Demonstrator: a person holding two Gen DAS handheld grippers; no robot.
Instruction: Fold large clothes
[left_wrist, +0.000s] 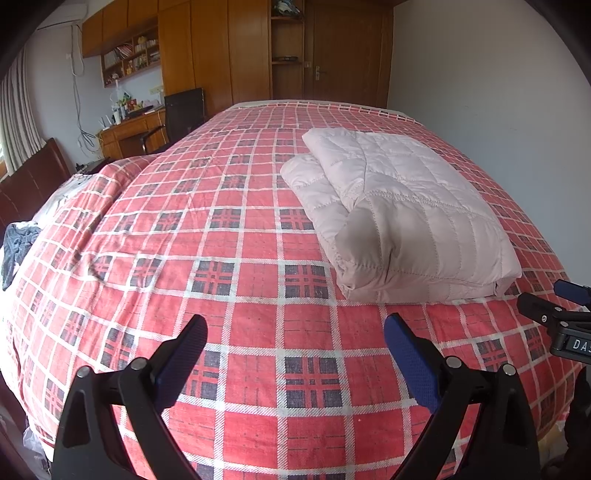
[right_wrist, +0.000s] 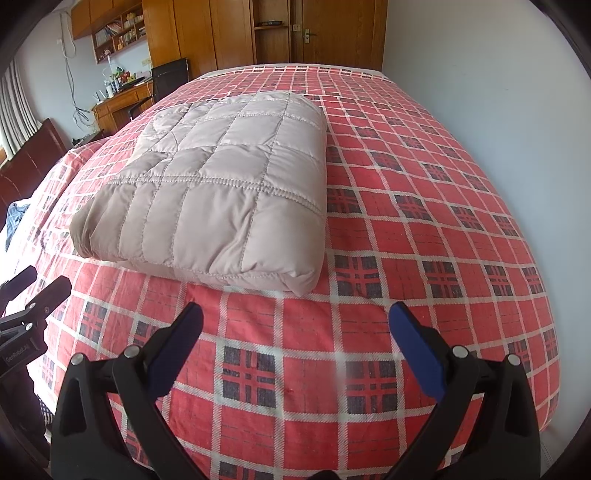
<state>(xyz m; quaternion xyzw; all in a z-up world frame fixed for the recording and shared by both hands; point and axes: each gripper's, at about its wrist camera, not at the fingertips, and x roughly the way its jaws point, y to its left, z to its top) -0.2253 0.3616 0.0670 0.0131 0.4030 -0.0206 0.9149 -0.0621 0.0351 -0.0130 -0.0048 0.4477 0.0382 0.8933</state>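
Your quilted jacket (right_wrist: 221, 192) lies on the plaid bedspread (right_wrist: 424, 221) as a folded, pale pinkish-beige bundle, thick and padded, with stitched squares across the top. In the right wrist view it sits at about 11 o'clock from your right gripper (right_wrist: 295, 325), its near corner just beyond the fingers; in the left wrist view the same quilted jacket (left_wrist: 402, 218) lies at about 1 o'clock from your left gripper (left_wrist: 295, 339), near but not touching.

Judge it as light for its bulk, soft and springy: the filling will likely puff back, so a fold may want pressing flat. The shell looks smooth and a little shiny, so expect it to slide between the pads unless you pinch several layers together. The best holds look like the stacked edges at the near end, where the layers meet at the corners, not the puffy middle.

Both pairs of fingers stand wide apart and hold nothing. Each gripper hovers low over the bare bedspread at the near edge of the bed, pointing forward along the bed toward the wooden wardrobe (left_wrist: 229, 51). The two sit side by side, each showing at the edge of the other's view.
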